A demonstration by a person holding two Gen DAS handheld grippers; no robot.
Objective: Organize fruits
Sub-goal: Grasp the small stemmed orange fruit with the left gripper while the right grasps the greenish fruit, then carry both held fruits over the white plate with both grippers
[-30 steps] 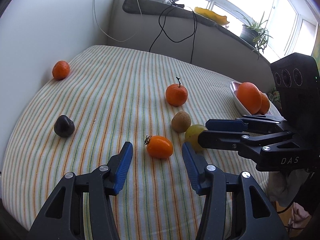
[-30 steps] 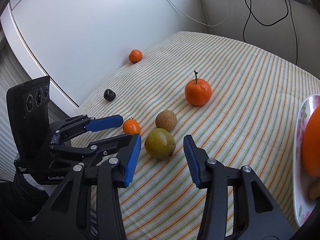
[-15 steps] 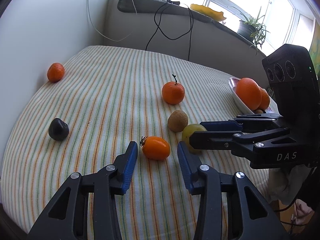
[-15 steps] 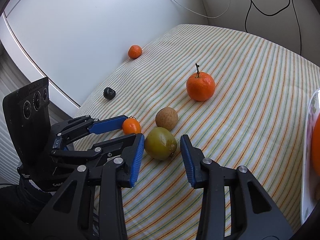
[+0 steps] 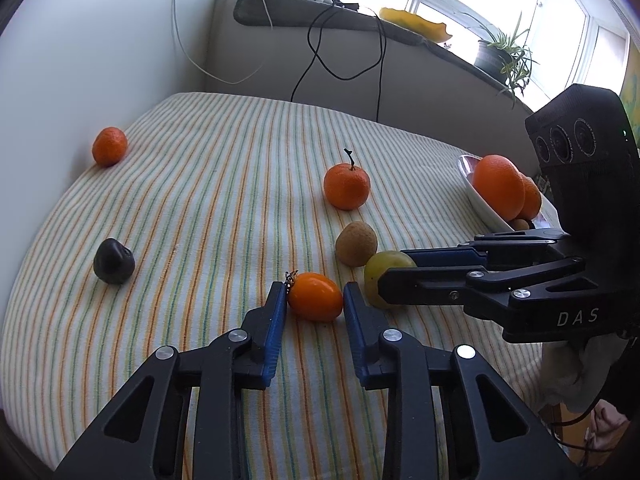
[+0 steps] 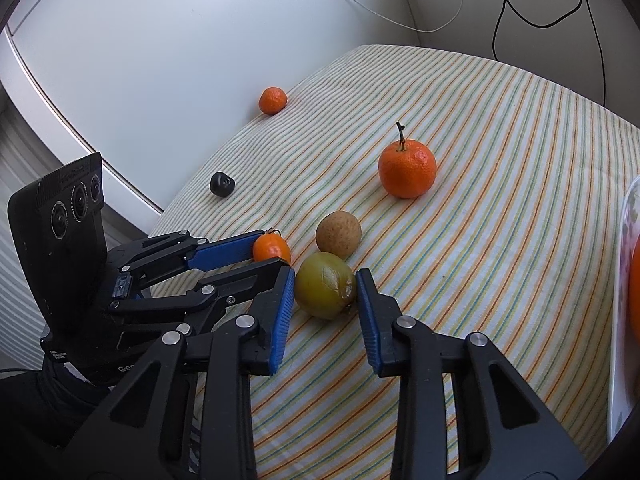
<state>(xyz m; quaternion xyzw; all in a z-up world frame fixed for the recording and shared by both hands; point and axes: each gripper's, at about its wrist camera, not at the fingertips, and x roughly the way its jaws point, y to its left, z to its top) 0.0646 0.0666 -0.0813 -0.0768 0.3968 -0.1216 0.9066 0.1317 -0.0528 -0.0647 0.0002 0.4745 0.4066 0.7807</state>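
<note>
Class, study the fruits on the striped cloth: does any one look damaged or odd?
Yes. The green fruit between the right hand-held gripper fingers has a torn, brownish patch of skin on its near side. The other loose fruits look intact.

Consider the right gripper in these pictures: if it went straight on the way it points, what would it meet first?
The right gripper would meet the yellow-green fruit first; it already lies between the open blue pads. Just beyond sits the brown fruit, probably next, though depth is unclear.
</note>
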